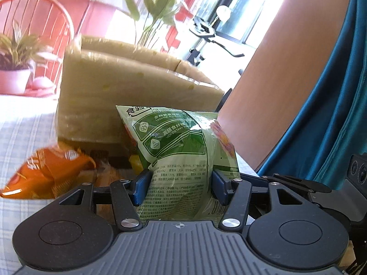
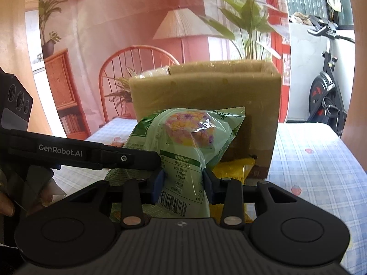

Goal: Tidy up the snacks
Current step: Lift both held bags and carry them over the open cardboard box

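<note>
A green snack bag [image 1: 174, 142] with printed text is pinched between the blue pads of my left gripper [image 1: 181, 183]. The same green snack bag [image 2: 185, 137], with a clear window showing a colourful puffed cake, is also pinched by my right gripper [image 2: 183, 181]. Both grippers hold it above the table, in front of an open cardboard box [image 2: 206, 96] that also shows in the left wrist view [image 1: 110, 87]. The left gripper's body [image 2: 80, 153] reaches in from the left in the right wrist view.
An orange snack bag [image 1: 50, 171] lies on the checked tablecloth [image 2: 321, 160] left of the box. A yellow bag [image 2: 231, 167] lies at the box's base. A potted plant [image 1: 16, 68], a red chair [image 2: 137, 68] and an exercise bike [image 2: 325, 91] stand beyond the table.
</note>
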A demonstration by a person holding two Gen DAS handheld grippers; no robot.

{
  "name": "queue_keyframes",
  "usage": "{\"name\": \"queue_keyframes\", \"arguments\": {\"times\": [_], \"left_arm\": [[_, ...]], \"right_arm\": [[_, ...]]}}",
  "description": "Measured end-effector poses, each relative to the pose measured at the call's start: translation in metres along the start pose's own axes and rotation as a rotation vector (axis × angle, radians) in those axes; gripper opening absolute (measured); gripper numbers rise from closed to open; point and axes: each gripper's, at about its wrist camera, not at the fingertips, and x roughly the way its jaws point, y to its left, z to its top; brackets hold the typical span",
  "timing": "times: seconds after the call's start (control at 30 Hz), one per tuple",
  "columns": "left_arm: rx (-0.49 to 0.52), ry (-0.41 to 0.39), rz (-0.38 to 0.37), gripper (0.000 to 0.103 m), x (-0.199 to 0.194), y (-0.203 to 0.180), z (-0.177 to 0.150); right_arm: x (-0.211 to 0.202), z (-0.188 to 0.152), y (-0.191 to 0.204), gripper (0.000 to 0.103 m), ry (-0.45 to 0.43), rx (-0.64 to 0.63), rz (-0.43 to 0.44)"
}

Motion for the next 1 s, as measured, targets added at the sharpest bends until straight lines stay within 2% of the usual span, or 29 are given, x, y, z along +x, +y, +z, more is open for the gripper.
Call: {"name": "queue_keyframes", "arguments": {"times": [0.47, 0.67, 1.0], "left_arm": [[0.052, -0.103, 0.028, 0.06, -0.026, -0.018, 0.03], [0.078, -0.147, 0.033, 0.06, -0.032, -0.025, 0.06], [0.095, -0.181, 0.062, 0.06, -0.013, -0.03, 0.126]], "right_arm": [[-0.018, 0.041, 0.013, 0.039, -0.076, -0.06, 0.016], [-0.016, 0.075, 0.009, 0.039, -0.111, -0.085, 0.029], [0.007, 0.139, -0.017, 0.039, -0.166, -0.074, 0.067]]}}
